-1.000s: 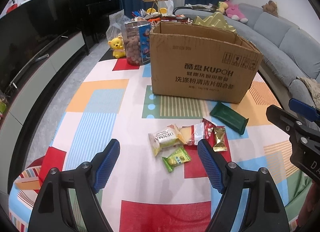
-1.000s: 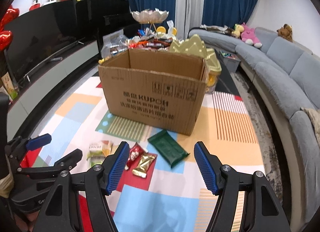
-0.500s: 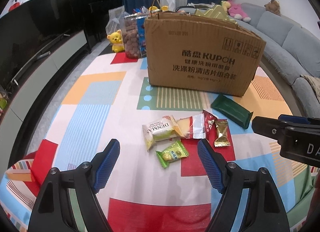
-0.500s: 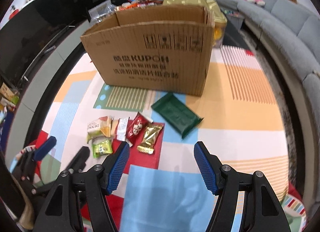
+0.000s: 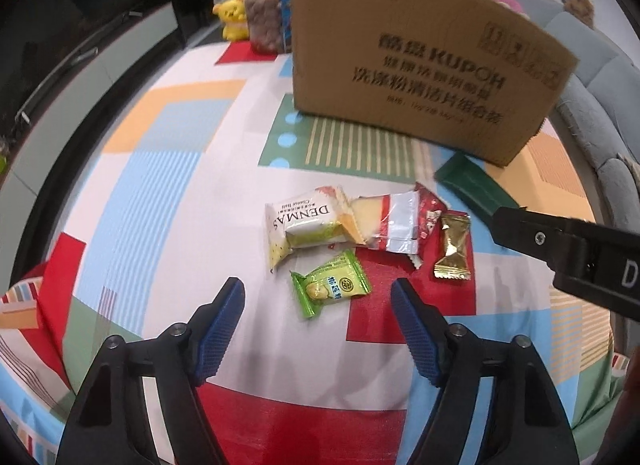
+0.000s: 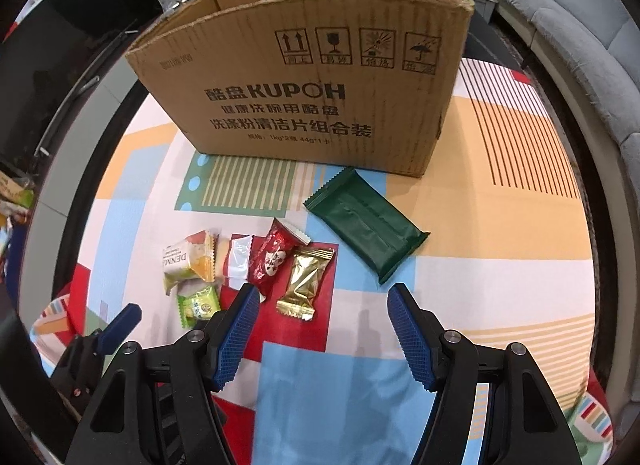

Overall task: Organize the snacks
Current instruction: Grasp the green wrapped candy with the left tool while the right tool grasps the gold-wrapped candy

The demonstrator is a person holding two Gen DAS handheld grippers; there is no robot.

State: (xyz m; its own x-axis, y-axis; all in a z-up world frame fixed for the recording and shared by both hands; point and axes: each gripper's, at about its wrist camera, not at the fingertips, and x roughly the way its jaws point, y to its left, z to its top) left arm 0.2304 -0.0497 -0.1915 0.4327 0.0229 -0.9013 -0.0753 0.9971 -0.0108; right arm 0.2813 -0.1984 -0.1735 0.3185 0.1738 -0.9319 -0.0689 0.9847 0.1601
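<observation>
Here, snacks lie loose on a colourful patchwork cloth [image 6: 500, 233] in front of an open cardboard box [image 6: 312, 77]; left gripper [image 5: 318, 301] points down over the small green packet [image 5: 330, 289], jaws apart and just been narrowing, packet lying between the tips, pads not touching it; right gripper [image 6: 320, 301] has its fingers apart, nothing held, gold candy [image 6: 306, 279] just ahead; dark green bar [image 6: 366, 227] near the box; DENMAS cake [image 5: 304, 221], red-white wrapper [image 5: 394, 221] and red candy [image 6: 272, 255] clustered together.
</observation>
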